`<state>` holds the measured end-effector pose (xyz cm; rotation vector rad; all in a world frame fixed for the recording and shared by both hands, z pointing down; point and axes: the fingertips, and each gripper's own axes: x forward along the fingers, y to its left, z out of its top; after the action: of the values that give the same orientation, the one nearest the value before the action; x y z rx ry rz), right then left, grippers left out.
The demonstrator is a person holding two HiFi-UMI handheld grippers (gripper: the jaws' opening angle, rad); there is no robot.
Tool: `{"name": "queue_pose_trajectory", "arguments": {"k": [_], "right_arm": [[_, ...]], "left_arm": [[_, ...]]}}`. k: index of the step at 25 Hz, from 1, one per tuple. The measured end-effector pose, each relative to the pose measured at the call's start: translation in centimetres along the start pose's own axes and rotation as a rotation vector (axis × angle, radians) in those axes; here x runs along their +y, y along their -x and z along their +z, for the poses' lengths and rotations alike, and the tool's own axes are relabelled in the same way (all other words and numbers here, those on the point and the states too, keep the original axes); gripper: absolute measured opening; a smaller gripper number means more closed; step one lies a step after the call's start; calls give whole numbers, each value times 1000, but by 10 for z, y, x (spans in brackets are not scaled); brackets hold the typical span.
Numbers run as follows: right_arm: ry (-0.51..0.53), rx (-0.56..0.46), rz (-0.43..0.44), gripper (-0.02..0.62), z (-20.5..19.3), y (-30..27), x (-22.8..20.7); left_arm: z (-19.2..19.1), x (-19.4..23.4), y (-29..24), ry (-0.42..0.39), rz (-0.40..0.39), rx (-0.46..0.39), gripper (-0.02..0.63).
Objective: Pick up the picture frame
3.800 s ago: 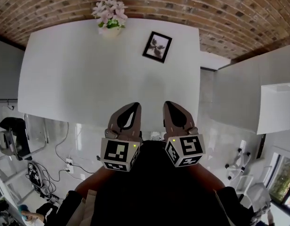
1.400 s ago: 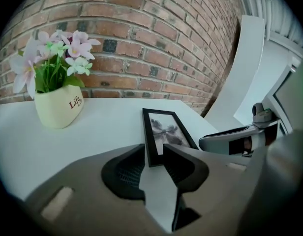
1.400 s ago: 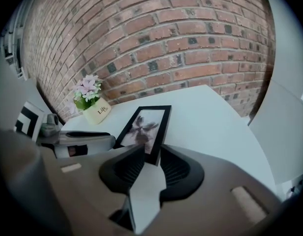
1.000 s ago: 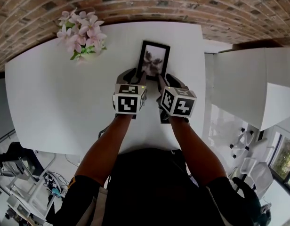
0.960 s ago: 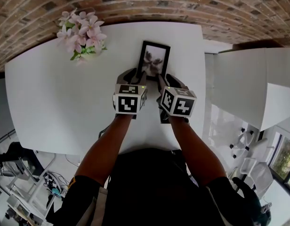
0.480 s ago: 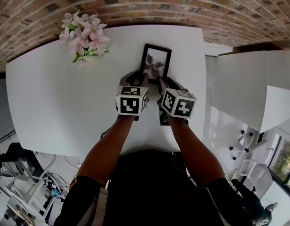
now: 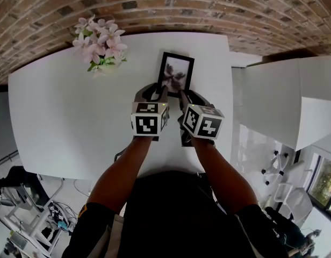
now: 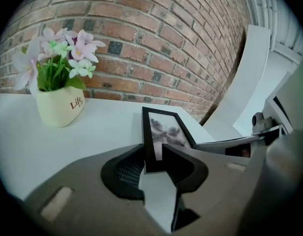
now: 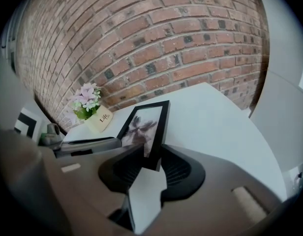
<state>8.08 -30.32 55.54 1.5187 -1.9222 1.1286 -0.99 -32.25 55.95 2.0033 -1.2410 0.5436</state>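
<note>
left gripper view, tool [image 8: 154, 155] closing round frame [image 8: 167, 130]

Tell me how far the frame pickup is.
Done: left gripper and right gripper sit at the near corners of the picture frame. In hand: both jaw pairs have just been closing, a corner between each. Left: gripping and lifting; the frame lies flat on the table.
</note>
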Motion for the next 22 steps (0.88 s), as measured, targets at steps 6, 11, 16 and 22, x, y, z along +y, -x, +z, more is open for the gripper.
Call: {"name": "queue_pose_trajectory", "arguments": {"k": [6, 11, 16, 22], "right_arm": [[51, -43, 19, 110, 3, 27, 19], [69, -65, 29, 109, -5, 53, 36], [86, -100, 32, 109, -13, 80, 50], [99, -145, 22, 107, -22, 115, 58]], "left_arm": [[5, -8, 34, -5, 13, -66, 104], [2, -13, 67, -5, 31, -112, 103], [-2, -23, 99, -23, 38, -154, 103], [-8, -41, 134, -34, 24, -206, 103]]}}
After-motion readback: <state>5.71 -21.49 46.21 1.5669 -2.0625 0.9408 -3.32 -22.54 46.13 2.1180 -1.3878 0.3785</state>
